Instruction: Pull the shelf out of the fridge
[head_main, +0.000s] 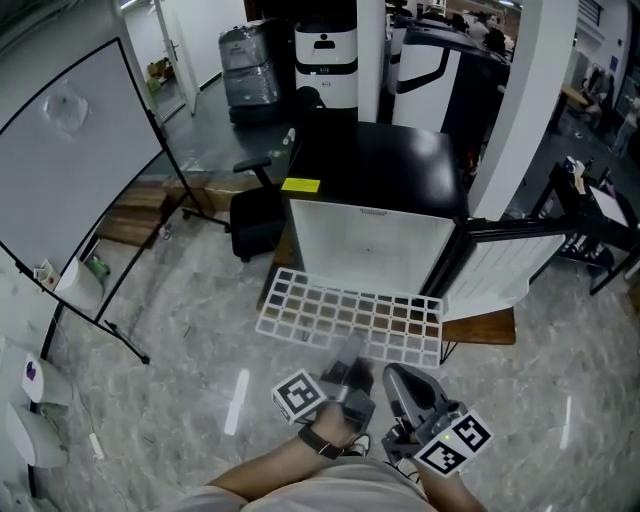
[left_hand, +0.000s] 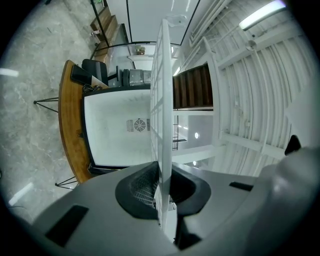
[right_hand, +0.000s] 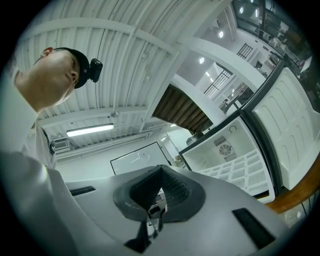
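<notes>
Left tool (head_main: 349, 372) clamped on white wire-grid shelf (head_main: 350, 314), out in front of open white fridge (head_main: 366, 245).
Near-edge grip holds it level for carrying; right tool (head_main: 402, 384) closed, empty.

Floor (head_main: 180, 330): grey, marbled
Left side: whiteboard (head_main: 70, 170) on black stand
Furniture: black office chair (head_main: 255, 220)
Pillar (head_main: 525, 110): white
Ceiling: ribbed, tube light (right_hand: 90, 131) lit

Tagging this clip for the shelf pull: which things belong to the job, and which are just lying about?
Job: wire shelf, fridge, its open door, left gripper clamping the shelf edge.
Lying about: whiteboard, black office chair, right gripper, shut and empty.
</notes>
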